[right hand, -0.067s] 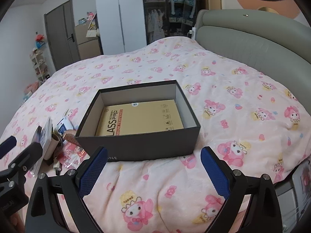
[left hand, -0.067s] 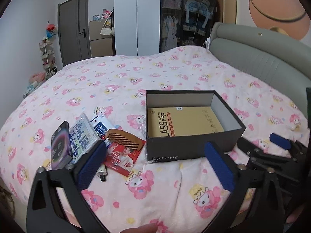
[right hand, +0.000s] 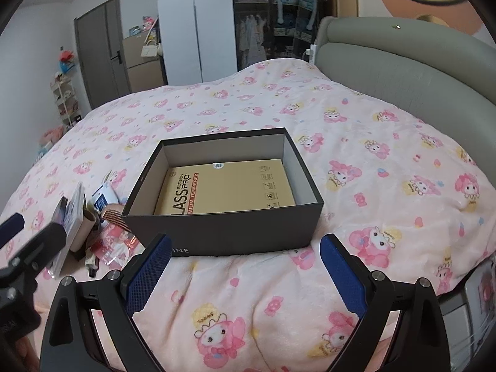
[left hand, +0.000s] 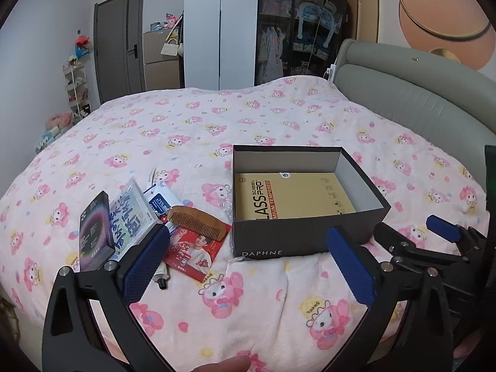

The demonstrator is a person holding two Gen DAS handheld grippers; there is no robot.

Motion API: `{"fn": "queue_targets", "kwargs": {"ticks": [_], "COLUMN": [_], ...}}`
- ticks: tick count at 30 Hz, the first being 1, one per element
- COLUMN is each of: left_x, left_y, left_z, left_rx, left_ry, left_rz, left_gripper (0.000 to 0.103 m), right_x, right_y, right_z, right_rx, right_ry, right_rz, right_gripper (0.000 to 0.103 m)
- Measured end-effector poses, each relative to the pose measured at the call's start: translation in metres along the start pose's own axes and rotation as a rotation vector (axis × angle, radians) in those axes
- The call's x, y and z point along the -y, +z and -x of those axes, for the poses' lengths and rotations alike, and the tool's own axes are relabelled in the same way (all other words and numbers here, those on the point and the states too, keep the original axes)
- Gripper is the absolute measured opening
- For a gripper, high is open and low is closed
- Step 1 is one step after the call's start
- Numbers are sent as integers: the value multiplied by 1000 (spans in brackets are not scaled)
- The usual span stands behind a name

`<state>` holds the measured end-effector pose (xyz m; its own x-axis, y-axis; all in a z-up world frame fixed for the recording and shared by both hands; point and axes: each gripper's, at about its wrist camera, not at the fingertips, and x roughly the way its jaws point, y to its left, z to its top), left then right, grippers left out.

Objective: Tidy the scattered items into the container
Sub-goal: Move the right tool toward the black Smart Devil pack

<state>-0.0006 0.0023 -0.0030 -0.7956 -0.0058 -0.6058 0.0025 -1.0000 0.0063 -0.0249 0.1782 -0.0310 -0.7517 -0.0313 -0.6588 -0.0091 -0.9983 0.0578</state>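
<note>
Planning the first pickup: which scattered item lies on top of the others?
The wooden comb: it rests across the red packet, while the dark box and patterned pack stand beside.

Your left gripper (left hand: 248,263) has jaws spread wide, nothing between the pads. Right gripper (right hand: 245,266) likewise, and it sits at the left's 3 o'clock.

Dark open box (left hand: 297,235); comb (left hand: 198,225) lies just left.
</note>
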Motion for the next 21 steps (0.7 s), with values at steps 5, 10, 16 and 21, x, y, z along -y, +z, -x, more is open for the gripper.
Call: {"fn": "queue_targets", "kwargs": {"ticks": [5, 10, 16, 21], "left_x": [-2, -31, -60, -89], "left_y": [-7, -14, -9, -5], "left_z": [-7, -3, 0, 2], "left_rx": [2, 26, 40, 61], "left_ry": [0, -14, 49, 122], "left_rz": [20, 82, 120, 139], "left_gripper": [103, 103, 103, 103], "right_x": [-11, -27, -55, -90], "right_y": [-2, -4, 4, 18], "right_z": [-3, -5, -12, -17], "right_rx": [-12, -10, 7, 31], "right_ry": [-21, -17, 23, 73], "right_rz": [37, 77, 137, 197], "right_gripper": [96, 96, 96, 96]}}
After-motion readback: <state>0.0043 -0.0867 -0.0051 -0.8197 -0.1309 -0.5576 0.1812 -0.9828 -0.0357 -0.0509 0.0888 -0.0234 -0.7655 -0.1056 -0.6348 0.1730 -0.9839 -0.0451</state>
